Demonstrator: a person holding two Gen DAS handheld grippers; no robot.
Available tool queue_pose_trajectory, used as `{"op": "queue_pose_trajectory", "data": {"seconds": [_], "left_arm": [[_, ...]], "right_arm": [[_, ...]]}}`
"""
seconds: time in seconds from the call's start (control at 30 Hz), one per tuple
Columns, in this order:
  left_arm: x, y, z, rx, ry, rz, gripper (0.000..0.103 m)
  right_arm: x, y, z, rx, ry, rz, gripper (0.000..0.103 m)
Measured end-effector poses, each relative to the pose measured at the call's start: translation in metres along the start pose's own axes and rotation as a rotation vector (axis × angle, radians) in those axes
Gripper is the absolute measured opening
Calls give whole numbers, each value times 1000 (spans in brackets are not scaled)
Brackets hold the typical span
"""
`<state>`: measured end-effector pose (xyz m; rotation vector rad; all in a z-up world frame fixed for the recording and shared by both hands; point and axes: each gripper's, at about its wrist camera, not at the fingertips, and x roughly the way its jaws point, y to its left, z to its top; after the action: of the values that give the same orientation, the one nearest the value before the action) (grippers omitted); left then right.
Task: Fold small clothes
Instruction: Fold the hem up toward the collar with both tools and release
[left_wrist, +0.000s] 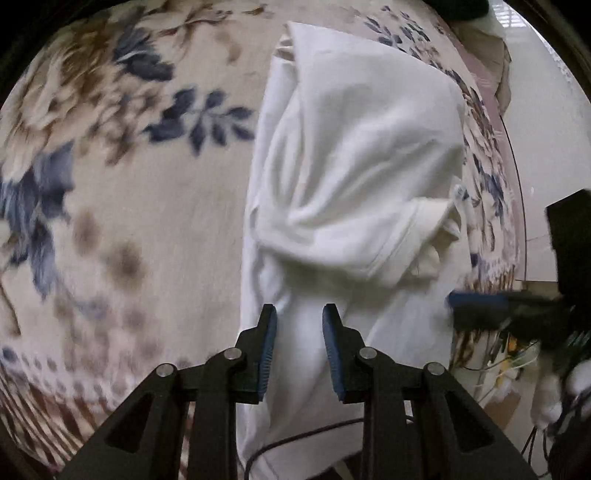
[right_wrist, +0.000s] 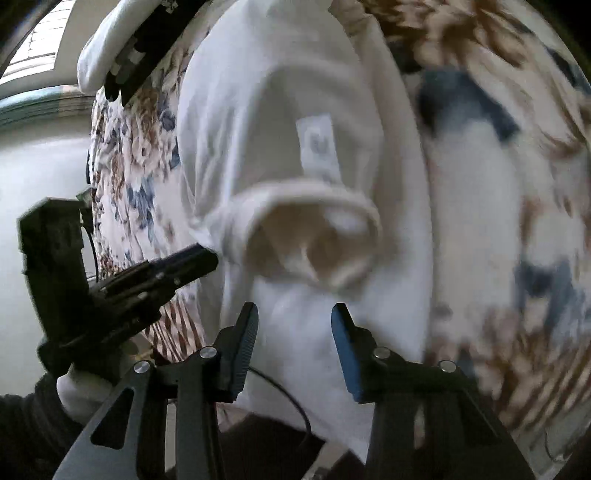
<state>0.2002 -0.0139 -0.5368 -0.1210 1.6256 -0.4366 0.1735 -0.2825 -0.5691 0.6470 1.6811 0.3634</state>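
I am looking down on a white shirt (left_wrist: 354, 155) lying bunched and partly folded on a floral blanket (left_wrist: 110, 184), its long side running away from me. The collar (right_wrist: 310, 229) is gaping open toward the right wrist camera, with a white label (right_wrist: 319, 147) just above it.

My left gripper (left_wrist: 300, 317) is pointing steeply down at the shirt's near end. A ridge of white cloth is rising between its blue pads (left_wrist: 269, 350), but I cannot tell whether they are pinching it or only framing it; the gap between them is narrow.

My right gripper (right_wrist: 293, 317) is hanging over the cloth just below the collar. Its jaws are spread apart, and the pads are not pressing on the fabric, which is lying under and between them.

In the right view, the left gripper is showing at the left edge, held by a white-gloved hand (right_wrist: 85, 391), its tips near the shirt's side.
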Motion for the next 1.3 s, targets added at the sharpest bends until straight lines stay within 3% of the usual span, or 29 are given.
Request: {"op": "queue_pose_trajectory", "data": {"seconds": [0.1, 0.2, 0.27, 0.33, 0.43, 0.57, 0.6, 0.67, 0.77, 0.9, 0.97, 1.0, 1.03, 1.07, 1.13, 1.17, 1.23, 1.3], "left_arm": [[-21, -1, 8, 17, -62, 19, 23], [-39, 0, 24, 7, -139, -12, 23], [-42, 1, 38, -6, -175, -39, 23], [-34, 1, 49, -15, -211, -74, 23], [-11, -1, 48, -30, -161, -91, 23], [8, 1, 11, -35, -31, -84, 23], [4, 5, 4, -38, -22, -76, 23], [-10, 9, 0, -50, -40, -82, 23], [-37, 11, 24, -59, -131, -94, 23], [-41, 15, 85, -89, -200, -149, 23], [-29, 17, 120, -111, -205, -202, 23], [-18, 18, 135, -133, -187, -250, 23], [0, 23, 151, -189, -140, -344, 23], [8, 26, 157, -210, -116, -364, 23], [13, 24, 167, -211, -176, -326, 17], [9, 19, 169, -185, -211, -281, 5], [5, 18, 174, -175, -238, -256, 5], [7, 23, 177, -193, -219, -217, 6]], "right_arm": [[-30, 3, 0, 15, -97, 48, 44], [-53, 16, 18, 3, -233, 119, 44], [-47, 26, 40, -25, -247, 101, 44], [-26, 27, 53, -13, -227, 76, 44], [3, 31, 56, -1, -150, 14, 44], [29, 17, 14, 2, -17, -22, 44], [35, 12, 3, 18, 36, -37, 44], [33, 6, -5, 41, 47, -44, 44], [-6, 0, -4, 85, -75, -9, 44], [-59, -6, 39, 160, -307, 96, 61], [-63, -11, 72, 182, -346, 117, 61], [-59, -18, 92, 214, -348, 147, 61], [-56, -24, 102, 243, -341, 180, 61], [-46, -26, 116, 291, -328, 225, 61], [-38, -42, 131, 396, -329, 337, 36], [-35, -41, 135, 407, -338, 337, 13], [-43, -39, 142, 389, -386, 317, 11], [-48, -34, 152, 345, -420, 214, 11]]}}
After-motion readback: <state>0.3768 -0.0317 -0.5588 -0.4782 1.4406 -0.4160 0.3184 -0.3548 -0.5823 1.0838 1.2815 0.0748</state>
